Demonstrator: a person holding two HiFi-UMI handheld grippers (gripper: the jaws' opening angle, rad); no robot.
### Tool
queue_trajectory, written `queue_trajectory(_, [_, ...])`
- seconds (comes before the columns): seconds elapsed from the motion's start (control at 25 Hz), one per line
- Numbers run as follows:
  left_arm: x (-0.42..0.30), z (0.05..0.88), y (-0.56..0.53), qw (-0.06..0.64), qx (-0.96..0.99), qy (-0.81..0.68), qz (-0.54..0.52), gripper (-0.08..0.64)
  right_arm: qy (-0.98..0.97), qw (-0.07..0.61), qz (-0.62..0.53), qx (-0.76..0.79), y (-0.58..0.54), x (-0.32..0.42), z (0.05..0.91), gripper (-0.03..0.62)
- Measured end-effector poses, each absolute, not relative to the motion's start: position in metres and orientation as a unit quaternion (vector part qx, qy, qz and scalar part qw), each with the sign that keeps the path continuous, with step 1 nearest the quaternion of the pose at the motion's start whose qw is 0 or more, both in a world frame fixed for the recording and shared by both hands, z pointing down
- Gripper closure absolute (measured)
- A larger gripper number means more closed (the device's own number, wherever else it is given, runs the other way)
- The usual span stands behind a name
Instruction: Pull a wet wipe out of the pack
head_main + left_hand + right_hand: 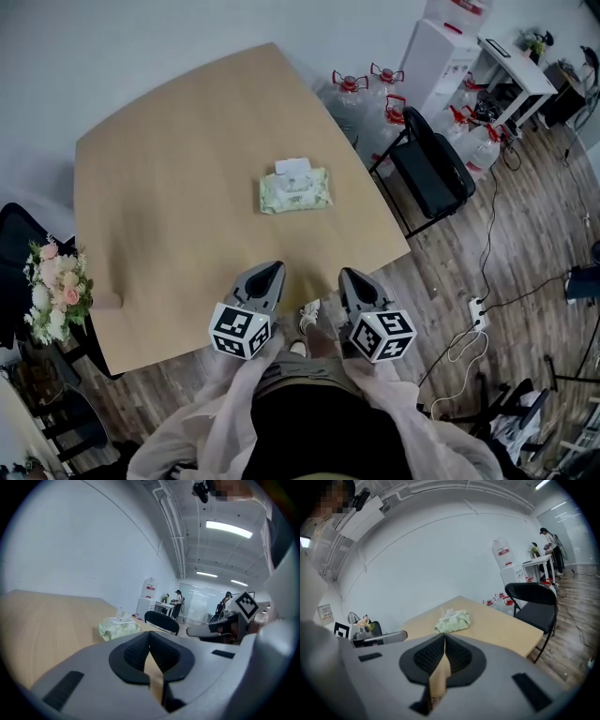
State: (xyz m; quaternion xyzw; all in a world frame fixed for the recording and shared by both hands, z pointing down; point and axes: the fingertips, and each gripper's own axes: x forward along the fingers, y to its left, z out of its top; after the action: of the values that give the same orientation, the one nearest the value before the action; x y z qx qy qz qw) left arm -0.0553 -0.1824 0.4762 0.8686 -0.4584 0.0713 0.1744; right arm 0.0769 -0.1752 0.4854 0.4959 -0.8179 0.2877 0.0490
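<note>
"Where has the wet wipe pack [295, 190] got to?"

"It lies flat on the tabletop [159, 187], a little above the middle of the head view. It is pale green, and nothing is touching it. A white bit [292, 167] stands up at its upper edge, but I can't tell from here whether that's a wipe or the lid flap."

"And the two grippers?"

"Both are low in that view, at the lower edge of the tabletop and well apart from the pack. The left gripper [277, 266] is just left of centre and the right gripper [345, 273] is near it on the right. Each has its marker cube toward the bottom of the frame, and both point up the frame toward the pack."

"Are they holding anything?"

"No. The left gripper's jaws are clenched with the tips meeting. Only a sliver of tabletop shows through the wedge behind the tips. The right gripper's jaws are pressed together the same way, and they are empty too. In each gripper's own view the pack sits on the wood beyond the closed tips."

"What else is about?"

"A black chair [431, 173] stands at the right of the tabletop. Water bottles [366, 89] are on the floor in the upper right, and a bunch of flowers [58, 286] is at the left edge."
</note>
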Motion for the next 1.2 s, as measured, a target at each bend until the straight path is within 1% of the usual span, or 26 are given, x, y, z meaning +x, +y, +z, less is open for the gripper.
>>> queue_trajectory(0.44, [-0.063, 0.483, -0.242, 0.179, 0.858, -0.475, 0.075, 0.549, -0.825, 0.058, 0.286, 0.485, -0.240, 0.074, 0.491, 0.577])
queue_trajectory(1.2, [-0.096, 0.499, -0.297, 0.206, 0.823, -0.524, 0.074, 0.549, -0.853, 0.095, 0.268, 0.438, -0.318, 0.045, 0.498, 0.575])
